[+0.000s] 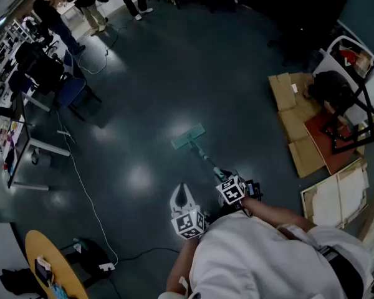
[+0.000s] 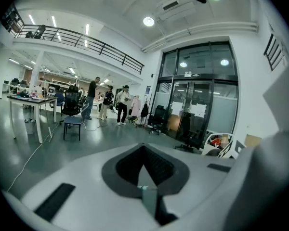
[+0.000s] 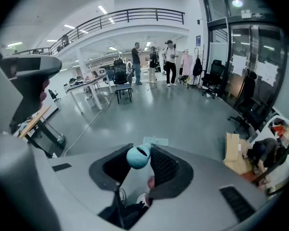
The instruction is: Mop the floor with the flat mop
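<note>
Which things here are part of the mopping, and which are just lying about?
For the job:
- mop, its handle end clamped in the right gripper
- floor

Lying about:
- cardboard
- cable
- chair
- round table

Dark, glossy floor (image 1: 174, 73) spreads all round the flat mop (image 1: 188, 136) and mirrors the ceiling lights (image 2: 148, 21). Flattened cardboard (image 1: 296, 120) lies to the mop's right. Desks (image 1: 25, 148) and a blue chair (image 1: 71, 92) stand to its left. Glass doors (image 2: 197, 105) and a railed mezzanine (image 3: 125, 16) rise far ahead.
</note>
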`<control>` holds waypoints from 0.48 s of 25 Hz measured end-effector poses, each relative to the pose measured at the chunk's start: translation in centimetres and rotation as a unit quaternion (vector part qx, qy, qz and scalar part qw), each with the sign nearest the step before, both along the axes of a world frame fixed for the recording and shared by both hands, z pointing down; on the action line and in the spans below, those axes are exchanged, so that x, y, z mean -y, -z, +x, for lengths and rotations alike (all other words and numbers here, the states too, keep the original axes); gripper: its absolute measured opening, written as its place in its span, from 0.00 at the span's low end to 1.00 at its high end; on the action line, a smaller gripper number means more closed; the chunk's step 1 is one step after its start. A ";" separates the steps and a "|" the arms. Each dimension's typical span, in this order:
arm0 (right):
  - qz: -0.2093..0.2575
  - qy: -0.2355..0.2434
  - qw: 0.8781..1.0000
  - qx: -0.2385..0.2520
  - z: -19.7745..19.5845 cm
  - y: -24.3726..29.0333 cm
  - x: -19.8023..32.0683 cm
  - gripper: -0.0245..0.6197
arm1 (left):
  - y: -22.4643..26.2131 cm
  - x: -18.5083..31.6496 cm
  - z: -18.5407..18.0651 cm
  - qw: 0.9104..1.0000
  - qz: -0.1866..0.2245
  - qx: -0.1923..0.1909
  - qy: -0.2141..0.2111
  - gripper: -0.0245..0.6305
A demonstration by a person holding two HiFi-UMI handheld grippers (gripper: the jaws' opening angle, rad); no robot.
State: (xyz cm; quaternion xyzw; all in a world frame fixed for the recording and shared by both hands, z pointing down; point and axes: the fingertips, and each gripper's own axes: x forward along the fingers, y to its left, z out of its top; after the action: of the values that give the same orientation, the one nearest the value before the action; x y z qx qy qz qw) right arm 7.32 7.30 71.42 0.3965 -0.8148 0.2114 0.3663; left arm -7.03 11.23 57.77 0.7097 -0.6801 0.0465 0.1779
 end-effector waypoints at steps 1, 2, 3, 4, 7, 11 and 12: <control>0.000 0.000 1.000 -0.001 -0.1 0.0 0.2 0.22 | 0.0 0.3 -0.2 1.000 0.001 -0.001 0.001 0.04; 0.000 0.000 1.000 -0.003 -0.2 -0.1 0.4 0.22 | 0.1 0.5 -0.4 1.000 0.002 -0.001 0.001 0.05; 0.001 0.001 1.000 -0.003 -0.3 -0.1 0.5 0.22 | 0.1 0.6 -0.6 1.000 0.003 -0.001 0.002 0.04; 0.001 0.001 1.000 -0.003 -0.4 0.0 0.5 0.22 | 0.2 0.7 -0.7 1.000 0.003 -0.001 0.002 0.04; 0.002 0.002 1.000 -0.003 -0.6 0.1 0.4 0.22 | 0.3 0.7 -0.9 1.000 0.004 0.000 0.003 0.04; -0.001 -0.006 1.000 0.005 -0.4 0.1 0.5 0.22 | 0.4 0.7 -0.6 1.000 0.003 0.002 0.005 0.05; -0.002 -0.009 1.000 0.008 -0.4 0.2 0.5 0.22 | 0.3 0.6 -0.7 1.000 0.002 0.002 0.005 0.05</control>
State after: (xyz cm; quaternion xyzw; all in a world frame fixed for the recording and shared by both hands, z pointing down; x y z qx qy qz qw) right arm 6.95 6.83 71.25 0.4012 -0.8136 0.2195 0.3590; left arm -7.69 10.64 57.45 0.7063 -0.6842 0.0456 0.1759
